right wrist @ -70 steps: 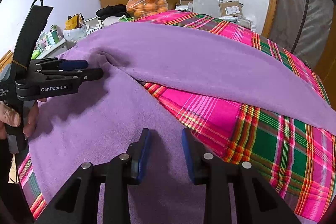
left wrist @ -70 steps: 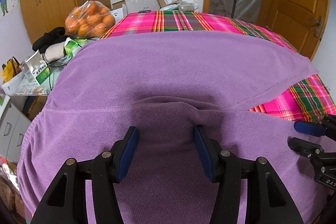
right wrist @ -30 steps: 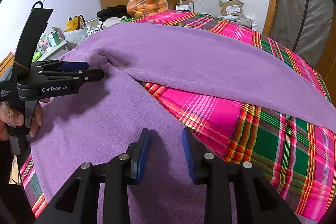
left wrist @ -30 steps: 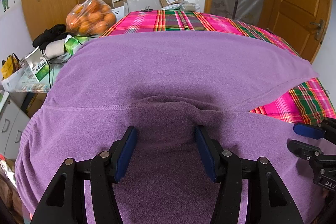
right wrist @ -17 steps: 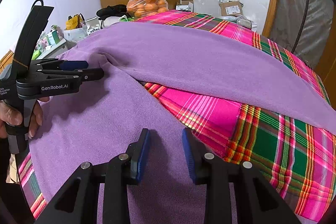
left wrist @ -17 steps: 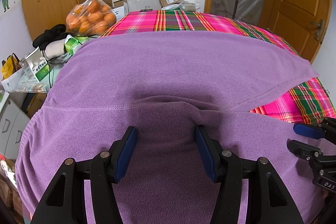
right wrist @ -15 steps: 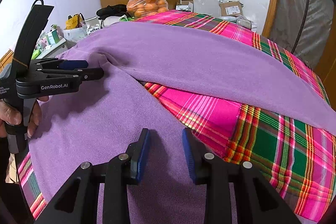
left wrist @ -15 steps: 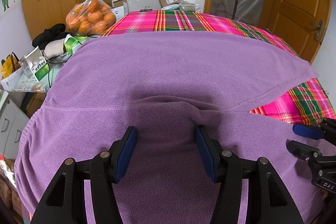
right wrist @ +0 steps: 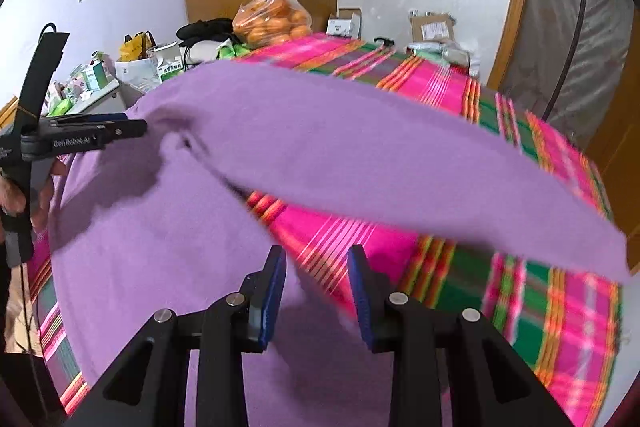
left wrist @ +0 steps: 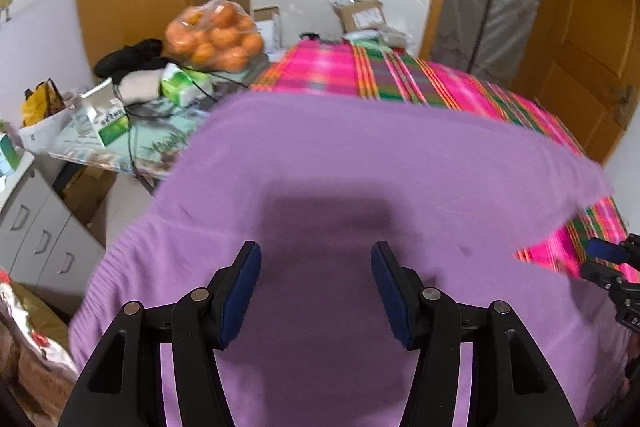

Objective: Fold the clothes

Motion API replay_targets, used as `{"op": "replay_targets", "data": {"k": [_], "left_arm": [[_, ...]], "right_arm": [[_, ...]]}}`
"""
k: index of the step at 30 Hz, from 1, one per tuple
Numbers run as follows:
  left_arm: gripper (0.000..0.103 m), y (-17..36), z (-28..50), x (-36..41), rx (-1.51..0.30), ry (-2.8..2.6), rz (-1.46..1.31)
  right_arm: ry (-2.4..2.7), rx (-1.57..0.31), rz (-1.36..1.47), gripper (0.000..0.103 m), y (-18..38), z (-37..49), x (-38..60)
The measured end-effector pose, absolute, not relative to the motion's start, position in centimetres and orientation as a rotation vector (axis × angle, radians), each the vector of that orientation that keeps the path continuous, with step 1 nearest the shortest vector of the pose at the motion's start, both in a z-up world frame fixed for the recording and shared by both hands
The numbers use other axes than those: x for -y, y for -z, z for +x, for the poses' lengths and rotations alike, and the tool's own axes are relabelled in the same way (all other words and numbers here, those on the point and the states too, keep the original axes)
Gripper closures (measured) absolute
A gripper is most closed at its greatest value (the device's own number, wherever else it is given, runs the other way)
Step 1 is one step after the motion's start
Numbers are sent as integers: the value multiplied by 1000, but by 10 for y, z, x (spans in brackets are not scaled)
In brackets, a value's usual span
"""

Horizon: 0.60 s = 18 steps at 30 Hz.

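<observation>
Two grippers, left [left wrist: 316, 291] and right [right wrist: 316, 291], hover with fingers apart, empty, over the purple garment [left wrist: 360, 167]; folding barely begun.

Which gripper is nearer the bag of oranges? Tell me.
Left. The left gripper hangs over the purple garment on the side where the bag of oranges sits. The right gripper is by the garment's opposite edge, farther from the bag.
</observation>
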State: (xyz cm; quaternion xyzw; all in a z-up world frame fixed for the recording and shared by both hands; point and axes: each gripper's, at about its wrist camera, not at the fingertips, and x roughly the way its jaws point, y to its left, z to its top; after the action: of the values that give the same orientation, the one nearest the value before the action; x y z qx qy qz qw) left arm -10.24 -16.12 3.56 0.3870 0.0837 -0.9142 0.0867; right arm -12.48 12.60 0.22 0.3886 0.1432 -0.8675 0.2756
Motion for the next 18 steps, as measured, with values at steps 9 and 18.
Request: {"op": "replay_targets", "data": {"k": [9,18], "left_arm": [[43,-49,-157,224,-355,2674,1133],[43,-40,-217,267,-386,2597,1167]], "right_arm": [[2315,-403,922,68,-36,-189,-119],[2256,-450,963,67,-18,-271,-97]]}}
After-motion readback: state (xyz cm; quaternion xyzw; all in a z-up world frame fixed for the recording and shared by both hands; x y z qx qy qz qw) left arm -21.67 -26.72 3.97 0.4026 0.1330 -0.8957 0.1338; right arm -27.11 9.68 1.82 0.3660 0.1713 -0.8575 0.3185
